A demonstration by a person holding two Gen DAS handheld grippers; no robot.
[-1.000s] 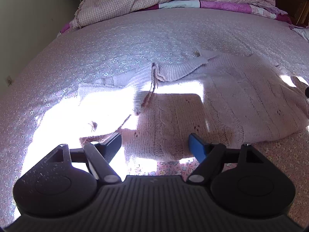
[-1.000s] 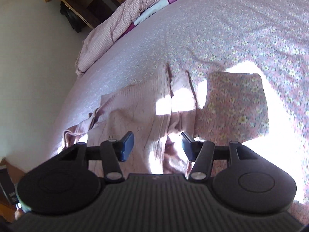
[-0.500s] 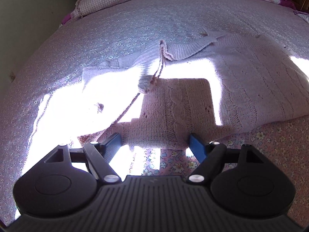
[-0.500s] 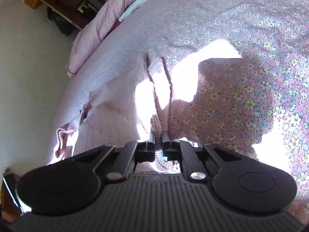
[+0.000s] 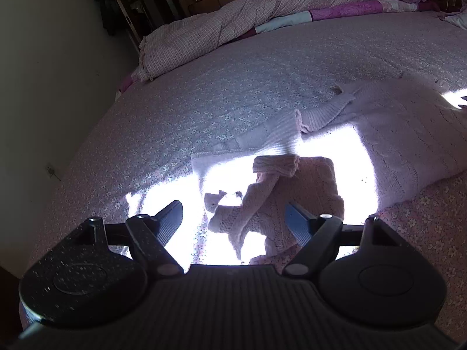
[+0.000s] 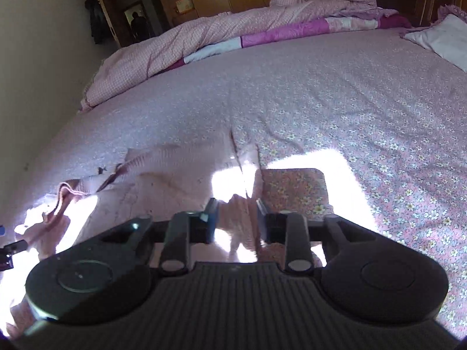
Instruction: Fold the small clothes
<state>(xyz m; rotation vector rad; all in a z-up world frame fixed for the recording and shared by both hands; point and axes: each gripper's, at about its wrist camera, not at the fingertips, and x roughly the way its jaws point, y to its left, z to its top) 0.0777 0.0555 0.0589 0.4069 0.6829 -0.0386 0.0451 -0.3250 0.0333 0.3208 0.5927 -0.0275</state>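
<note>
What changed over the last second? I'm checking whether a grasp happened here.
The right gripper, open a second ago, shut on the edge of the pink cable-knit sweater. Its jaws now stand wider with knit between them, and whether they grip it is unclear. Both views tilted up toward the room. The sweater's near-left part, flat before, is bunched up. The left gripper stayed open, and the floral bedsheet is unchanged.

Both wrist views low, close over bed [image 5: 233, 93], facing headboard-side quilt [image 6: 181, 43]; share sweater [image 5: 394, 134].
</note>
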